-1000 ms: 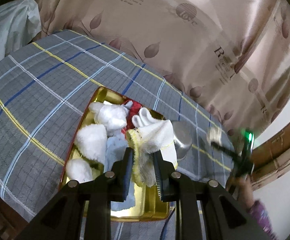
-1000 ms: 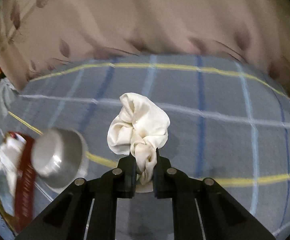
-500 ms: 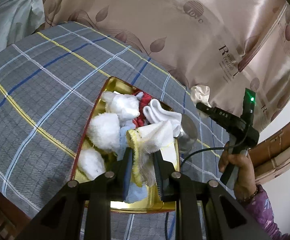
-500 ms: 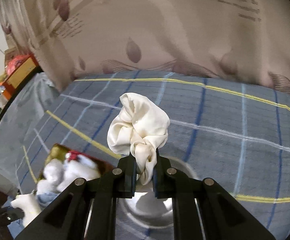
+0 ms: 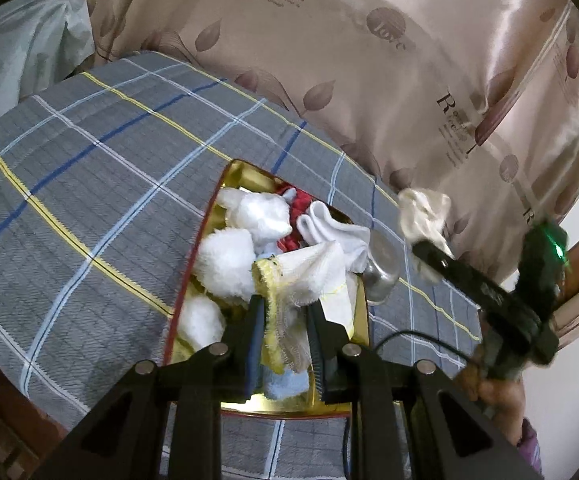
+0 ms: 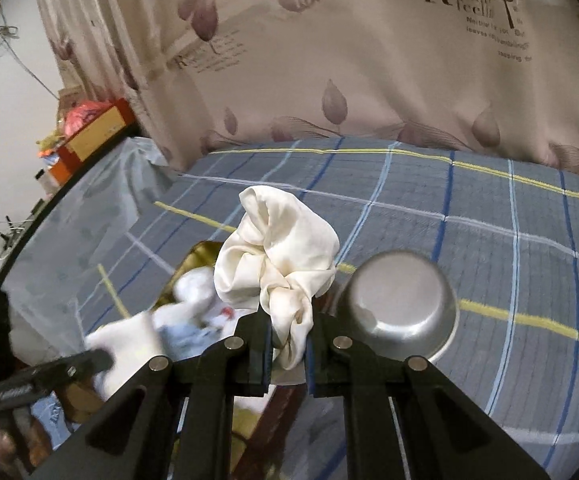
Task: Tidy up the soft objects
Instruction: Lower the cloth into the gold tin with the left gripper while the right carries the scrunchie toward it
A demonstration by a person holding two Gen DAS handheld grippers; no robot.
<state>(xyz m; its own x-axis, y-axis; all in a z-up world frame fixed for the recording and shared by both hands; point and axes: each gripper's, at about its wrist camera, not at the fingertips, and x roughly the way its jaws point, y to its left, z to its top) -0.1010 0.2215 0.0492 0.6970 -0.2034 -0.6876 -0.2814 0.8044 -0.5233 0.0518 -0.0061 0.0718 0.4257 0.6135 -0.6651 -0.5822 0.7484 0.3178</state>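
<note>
Here, on a bed spread with a grey plaid sheet (image 5: 89, 184), sits a gold tray (image 5: 245, 172) heaped with soft things: fluffy white pieces (image 5: 225, 260), a bit of red cloth (image 5: 299, 206), a folded white sock (image 5: 337, 232) and something pale blue (image 5: 285, 384) at the near end. The left gripper (image 5: 285, 332) hangs above the near part of that tray, its fingers pinching a white towel with a yellow frayed edge (image 5: 301, 276); the cloth bunches up between the pads and drapes over the pile.

Just past the tray's right side, an upturned steel bowl (image 6: 401, 296) stands on the sheet. The right gripper (image 6: 287, 344) is in the air near that bowl, its fingers pressed together on a cream satin scrunchie (image 6: 277, 248), which stands up from the pads in a ruffled knot. From the left camera the scrunchie shows against the leaf-printed curtain (image 5: 369, 60) behind the bed, held clear of the sheet, to the right of the tray. A person's hand (image 5: 497, 396) grips the right tool's handle at the lower right, with a purple sleeve below it.
</note>
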